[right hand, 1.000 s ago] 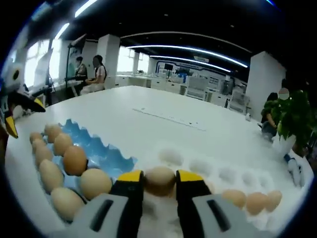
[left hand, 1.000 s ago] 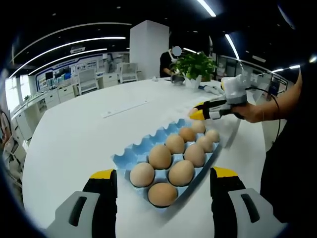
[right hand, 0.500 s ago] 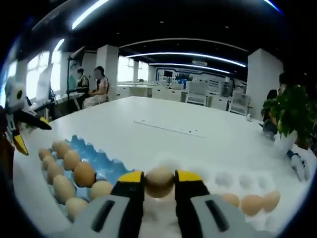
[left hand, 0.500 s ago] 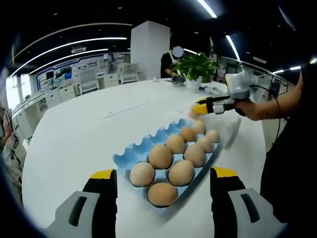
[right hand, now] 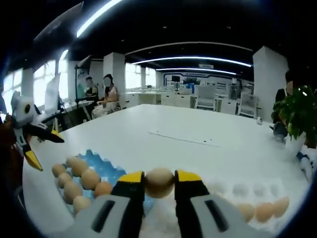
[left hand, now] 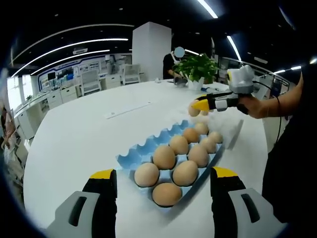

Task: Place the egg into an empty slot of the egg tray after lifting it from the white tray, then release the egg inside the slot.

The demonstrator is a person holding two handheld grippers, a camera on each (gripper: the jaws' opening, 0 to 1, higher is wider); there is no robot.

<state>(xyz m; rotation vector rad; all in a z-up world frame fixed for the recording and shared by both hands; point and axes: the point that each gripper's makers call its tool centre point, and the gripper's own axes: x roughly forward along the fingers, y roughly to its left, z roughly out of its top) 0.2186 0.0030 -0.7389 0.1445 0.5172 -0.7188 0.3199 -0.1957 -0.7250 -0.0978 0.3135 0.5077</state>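
Observation:
A tan egg (right hand: pixel 159 181) is pinched between the yellow tips of my right gripper (right hand: pixel 159 177), held in the air above the table. Below it to the left lies the blue egg tray (right hand: pixel 107 167) with several eggs along its near side and empty cups behind them. The white tray (right hand: pixel 242 191) lies at lower right with eggs (right hand: pixel 263 211) in its front row. In the left gripper view the blue egg tray (left hand: pixel 143 148) sits just ahead of my open left gripper (left hand: pixel 164 174). Past its far end, the right gripper (left hand: pixel 197 107) holds the egg (left hand: pixel 193 111).
A long white table (left hand: pixel 74 134) carries both trays. A potted plant (left hand: pixel 198 67) stands at its far end, with a person behind it. The left gripper (right hand: pixel 30 136) shows at the left edge of the right gripper view. People (right hand: pixel 106 91) sit at desks beyond.
My right gripper has risen from the white tray with the egg in it, so both trays now look lower and smaller. The left gripper has barely moved.

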